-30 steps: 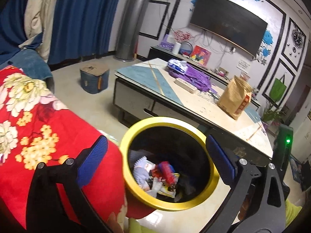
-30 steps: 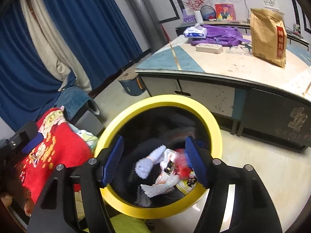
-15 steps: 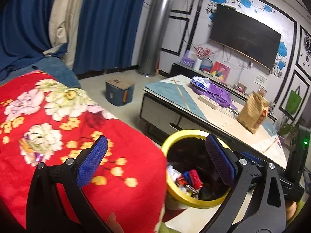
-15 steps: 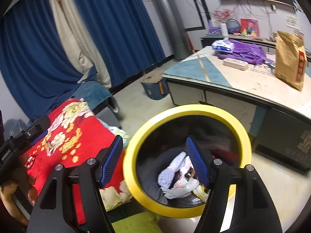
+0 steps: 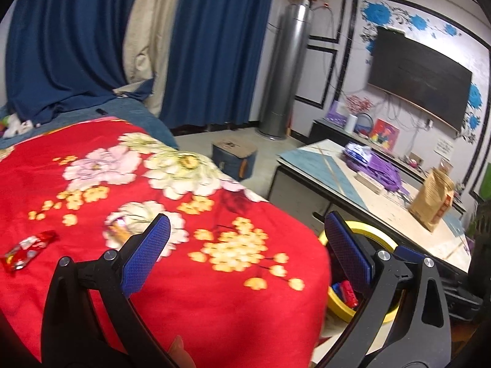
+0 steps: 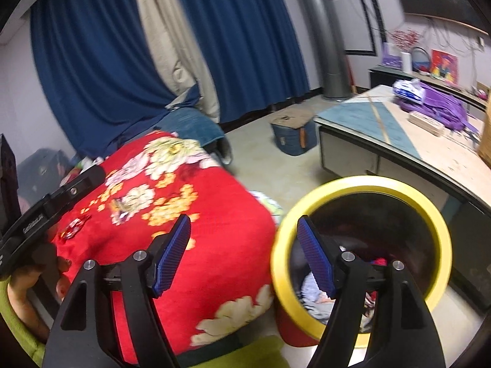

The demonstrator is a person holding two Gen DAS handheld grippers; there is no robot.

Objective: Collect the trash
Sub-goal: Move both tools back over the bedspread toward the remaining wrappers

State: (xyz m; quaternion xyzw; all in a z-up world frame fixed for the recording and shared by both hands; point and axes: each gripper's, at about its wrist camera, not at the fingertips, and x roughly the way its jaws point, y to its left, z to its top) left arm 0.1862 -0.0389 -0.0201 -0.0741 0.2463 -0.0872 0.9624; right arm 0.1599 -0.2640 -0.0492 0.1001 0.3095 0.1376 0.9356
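A red floral blanket [image 5: 214,276] covers the bed. On it lie a red wrapper [image 5: 27,250] at the far left and a clear, orange-tinted wrapper [image 5: 118,228] just left of my left gripper [image 5: 245,230], which is open and empty above the blanket. The yellow-rimmed bin [image 5: 374,233] stands on the floor to the right, with trash inside. In the right wrist view my right gripper [image 6: 244,227] hangs between the blanket [image 6: 214,260] and the bin [image 6: 368,181], its jaws opening with nothing between them. Both wrappers [image 6: 75,227] show at the left.
A low coffee table [image 5: 399,211] behind the bin carries a brown paper bag [image 5: 432,202] and a purple cloth [image 5: 380,168]. A blue box [image 5: 233,159] sits on the floor near the curtains. A hand [image 6: 27,276] holds the left gripper at the left edge.
Both views have swung left, away from the bin and onto the red blanket. The bin has slid to the right side, and the wrappers on the blanket have come into view.
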